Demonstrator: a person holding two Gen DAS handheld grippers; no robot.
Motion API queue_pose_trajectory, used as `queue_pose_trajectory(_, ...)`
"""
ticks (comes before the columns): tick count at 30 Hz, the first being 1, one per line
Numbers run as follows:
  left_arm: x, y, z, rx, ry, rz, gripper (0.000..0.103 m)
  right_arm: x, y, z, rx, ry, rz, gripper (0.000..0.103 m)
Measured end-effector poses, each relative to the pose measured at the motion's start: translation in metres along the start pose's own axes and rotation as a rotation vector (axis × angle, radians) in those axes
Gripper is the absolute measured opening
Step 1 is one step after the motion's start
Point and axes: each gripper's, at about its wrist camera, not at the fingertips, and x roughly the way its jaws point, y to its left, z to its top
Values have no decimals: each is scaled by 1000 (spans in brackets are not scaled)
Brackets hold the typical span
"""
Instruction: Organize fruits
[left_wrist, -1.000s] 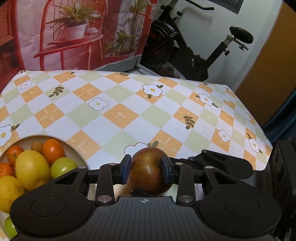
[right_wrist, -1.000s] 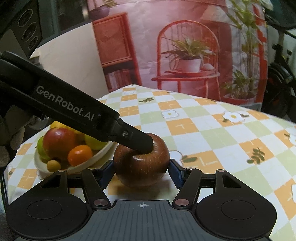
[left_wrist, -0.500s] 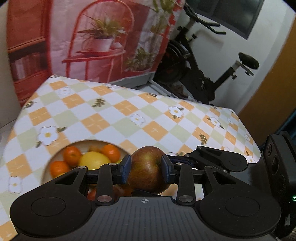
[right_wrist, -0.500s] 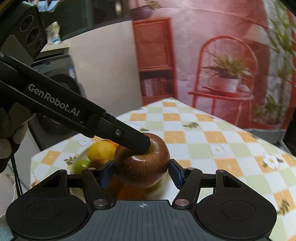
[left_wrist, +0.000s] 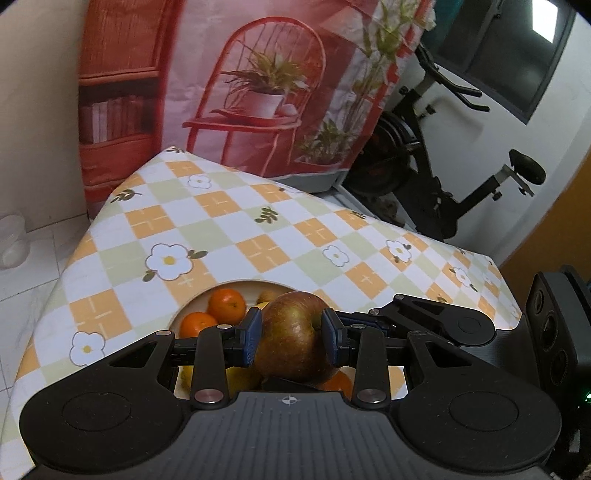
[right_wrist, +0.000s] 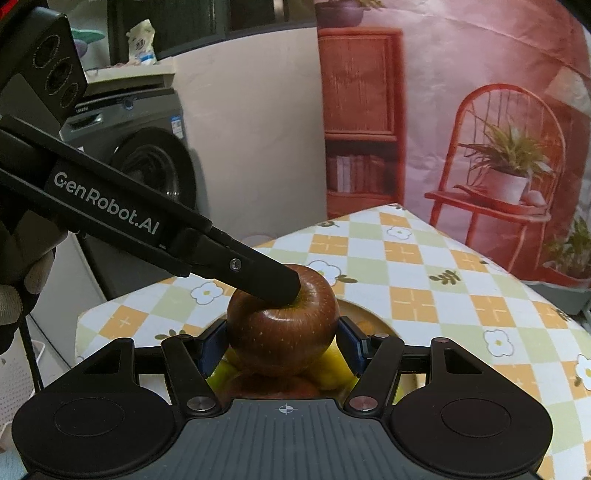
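Left gripper fingers clamped a red apple, right gripper fingers gripped it too, above fruit bowl at lower centre

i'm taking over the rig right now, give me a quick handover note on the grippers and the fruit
Left gripper: shut on the apple, fingers top and bottom.
Right gripper: shut on the same apple, gripping its sides.
Apple: held in the air by both grippers, directly over the fruit bowl.
Bowl: on the checked tablecloth, already holding oranges, yellow and green fruit.
Done: apple picked up and brought over the bowl.
Left: lower it in and open both grippers.
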Motion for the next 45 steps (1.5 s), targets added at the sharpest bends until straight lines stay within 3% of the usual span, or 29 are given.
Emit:
queue_pose_trajectory(16, 6, 5, -6, -6, -18, 28, 38, 0, -4, -6, 52, -1, -10, 61)
queue_pose_trajectory(26, -5, -4, -8, 30, -39, 60, 40, -12, -3, -11, 52, -5, -42, 68)
queue_pose_trajectory(31, -30, -18, -13, 63, -109, 106, 64, -31, -2, -16, 51, -27, -73, 77)
queue_pose_trajectory(36, -58, -49, -21, 126, -173, 210, 87, -67, -8, -28, 104, -77, -151, 96)
queue_pose_trajectory(40, -75, -84, -35, 209, -229, 346, 90, -111, -17, -38, 202, -159, -188, 102)
queue_pose_trajectory(42, -85, -96, -44, 208, -257, 377, 91, -133, -19, -42, 243, -201, -214, 103)
queue_pose_trajectory(45, -105, -108, -54, 174, -302, 364, 92, -167, -18, -47, 289, -226, -288, 103)
